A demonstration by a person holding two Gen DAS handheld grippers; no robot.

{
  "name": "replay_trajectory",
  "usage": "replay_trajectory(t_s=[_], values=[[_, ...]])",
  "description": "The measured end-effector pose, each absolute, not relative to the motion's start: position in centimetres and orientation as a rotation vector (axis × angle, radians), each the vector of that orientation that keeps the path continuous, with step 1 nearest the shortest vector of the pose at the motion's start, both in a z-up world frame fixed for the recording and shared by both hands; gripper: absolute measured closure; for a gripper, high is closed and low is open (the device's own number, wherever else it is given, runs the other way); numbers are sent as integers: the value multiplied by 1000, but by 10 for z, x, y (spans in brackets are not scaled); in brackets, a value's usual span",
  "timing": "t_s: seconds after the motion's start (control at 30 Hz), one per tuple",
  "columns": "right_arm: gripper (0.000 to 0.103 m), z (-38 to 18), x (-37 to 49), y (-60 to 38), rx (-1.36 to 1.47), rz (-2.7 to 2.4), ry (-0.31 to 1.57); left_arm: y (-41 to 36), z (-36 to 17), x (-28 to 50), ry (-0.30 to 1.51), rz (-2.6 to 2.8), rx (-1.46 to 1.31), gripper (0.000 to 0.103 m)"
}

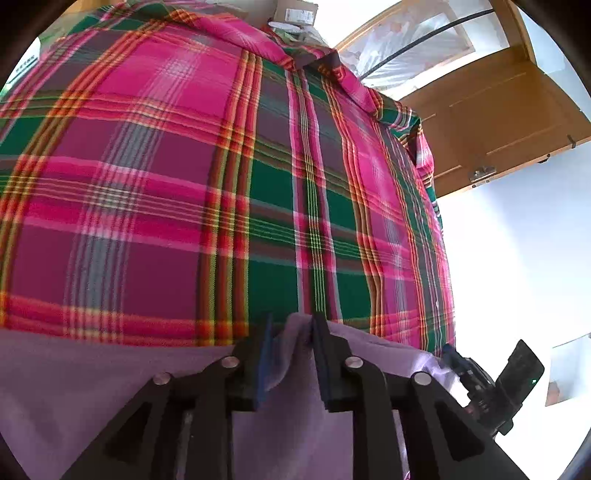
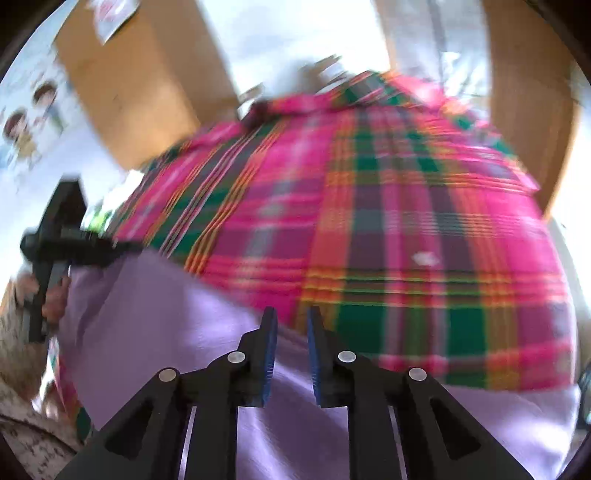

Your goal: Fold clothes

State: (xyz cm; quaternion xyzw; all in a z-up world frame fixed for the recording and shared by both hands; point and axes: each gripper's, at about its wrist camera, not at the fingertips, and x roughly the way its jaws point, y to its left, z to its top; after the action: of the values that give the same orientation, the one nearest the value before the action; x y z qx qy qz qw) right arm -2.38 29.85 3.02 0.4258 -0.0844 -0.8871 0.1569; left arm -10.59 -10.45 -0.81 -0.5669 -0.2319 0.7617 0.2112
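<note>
A lavender garment (image 1: 92,369) lies across the near part of a pink, green and orange plaid cloth (image 1: 184,166) that covers the work surface. My left gripper (image 1: 293,321) is shut on a raised fold of the lavender fabric at its far edge. In the blurred right wrist view, my right gripper (image 2: 292,314) sits at the far edge of the lavender garment (image 2: 166,314), jaws narrow with fabric between them, over the plaid cloth (image 2: 406,221). Each gripper shows in the other's view at the garment's side: the right gripper (image 1: 452,354), and the left gripper (image 2: 92,247) held by a hand (image 2: 55,299).
A wooden door (image 1: 498,110) stands beyond the plaid cloth's right edge against a white wall. A cardboard box (image 1: 295,13) sits past the cloth's far end. The right wrist view shows a brown panel (image 2: 140,85), a cartoon poster (image 2: 29,122) and speckled flooring (image 2: 22,424).
</note>
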Motion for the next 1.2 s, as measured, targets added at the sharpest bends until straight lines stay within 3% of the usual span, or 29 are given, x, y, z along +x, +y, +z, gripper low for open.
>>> replay_trajectory(t_s=[0.07,0.13,0.23,0.5,0.67,0.73,1.0,1.1,1.2], values=[[85,35,-11,322,1205,-2623,-308,-107,-1,-100,-648,2140,-1555,81],[76,38,2,340,1205,-2702,-341,-111,4,-95,-668,2155,-1542,81],[69,36,20,361,1225,-2808,-350,-118,10,-85,-706,2184,-1516,81],[68,24,41,398,1314,-3066,-269,-95,24,-63,-612,2167,-1470,81],[66,12,46,424,1386,-3153,-373,-82,15,-62,-616,2120,-1504,81],[57,8,46,430,1400,-3143,-402,-79,10,-63,-611,2109,-1533,81],[57,6,46,432,1378,-3125,-386,-69,-5,-62,-608,2089,-1592,81],[64,6,43,426,1406,-3138,-321,-69,-5,-62,-622,2085,-1593,81],[95,6,41,423,1397,-3131,-295,-69,-7,-65,-629,2079,-1597,80]])
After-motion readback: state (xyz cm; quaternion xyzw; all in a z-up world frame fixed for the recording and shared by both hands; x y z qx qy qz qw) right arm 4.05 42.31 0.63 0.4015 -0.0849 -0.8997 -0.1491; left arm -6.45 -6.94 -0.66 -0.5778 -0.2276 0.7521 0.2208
